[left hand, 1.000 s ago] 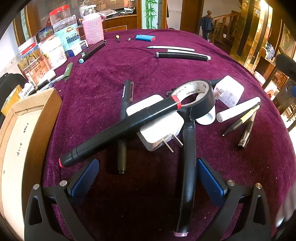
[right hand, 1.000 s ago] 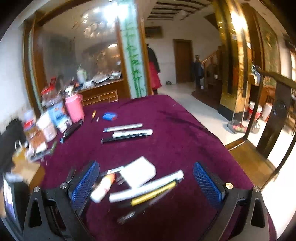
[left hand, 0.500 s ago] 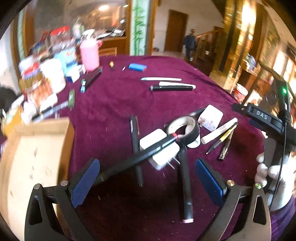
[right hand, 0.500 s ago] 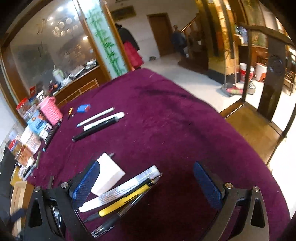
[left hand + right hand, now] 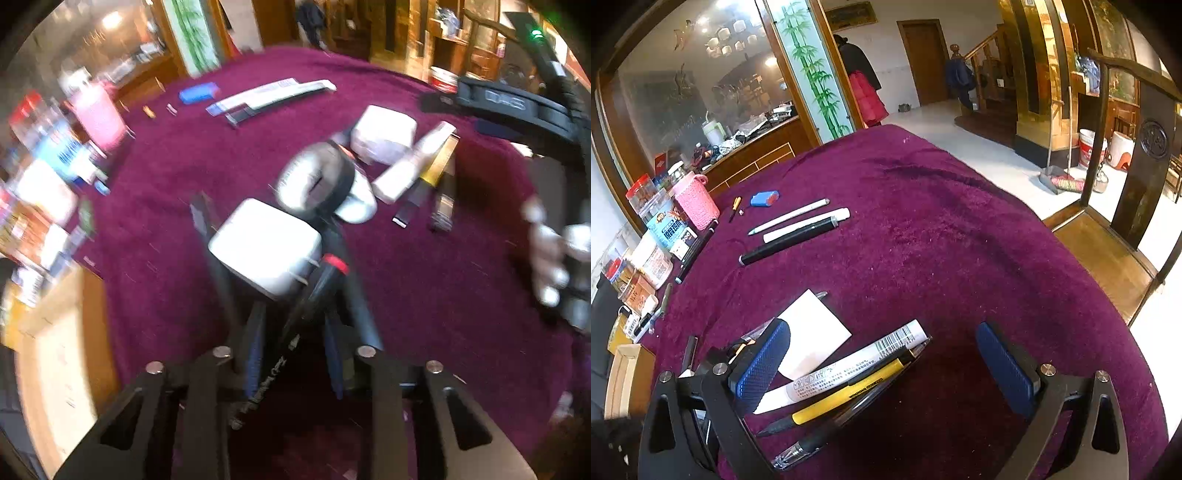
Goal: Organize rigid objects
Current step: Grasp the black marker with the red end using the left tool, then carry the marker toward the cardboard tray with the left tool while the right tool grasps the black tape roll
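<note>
Left hand-held gripper (image 5: 293, 354) closed on black marker (image 5: 295, 332), lifted over the desk (image 5: 221, 166) pile. Right hand-held gripper (image 5: 882, 369) wide open, empty, above white marker (image 5: 846, 363). Advisable: keep grip firm, clear white charger (image 5: 264, 245), carry level toward cardboard box (image 5: 55, 354).

Your right gripper (image 5: 882, 363) hovers with jaws spread wide over purple velvet tablecloth (image 5: 942, 251). Between your blue ribbed pads (image 5: 759, 365): white barcode-labelled marker (image 5: 846, 365), yellow-and-black pen (image 5: 842, 397), dark pen with silver tip (image 5: 812, 441). White flat charger block (image 5: 812, 332) just beyond left pad.
</note>
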Action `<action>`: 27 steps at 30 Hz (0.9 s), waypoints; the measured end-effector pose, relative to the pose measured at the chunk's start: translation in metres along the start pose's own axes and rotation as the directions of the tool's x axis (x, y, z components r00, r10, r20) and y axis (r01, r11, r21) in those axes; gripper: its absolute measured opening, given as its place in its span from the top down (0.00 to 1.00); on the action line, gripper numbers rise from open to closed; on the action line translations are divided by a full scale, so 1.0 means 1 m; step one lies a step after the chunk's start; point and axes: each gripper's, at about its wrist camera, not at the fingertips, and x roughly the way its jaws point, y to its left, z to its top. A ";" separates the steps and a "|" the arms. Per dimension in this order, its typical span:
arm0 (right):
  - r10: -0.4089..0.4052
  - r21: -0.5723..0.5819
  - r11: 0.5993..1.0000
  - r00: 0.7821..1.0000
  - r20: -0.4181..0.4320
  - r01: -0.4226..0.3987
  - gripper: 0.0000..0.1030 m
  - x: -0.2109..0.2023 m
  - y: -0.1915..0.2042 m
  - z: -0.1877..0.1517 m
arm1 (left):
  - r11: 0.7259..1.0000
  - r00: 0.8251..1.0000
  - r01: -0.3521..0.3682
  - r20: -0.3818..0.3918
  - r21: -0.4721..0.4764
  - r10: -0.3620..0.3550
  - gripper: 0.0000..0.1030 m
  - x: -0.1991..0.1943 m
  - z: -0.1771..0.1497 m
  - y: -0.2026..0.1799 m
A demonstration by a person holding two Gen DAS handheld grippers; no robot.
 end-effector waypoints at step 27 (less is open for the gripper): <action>0.012 0.019 1.000 0.998 -0.055 -0.011 0.01 0.011 -0.002 -0.004 | 0.936 0.966 0.184 0.234 -0.301 -0.115 0.86 -0.059 -0.044 0.033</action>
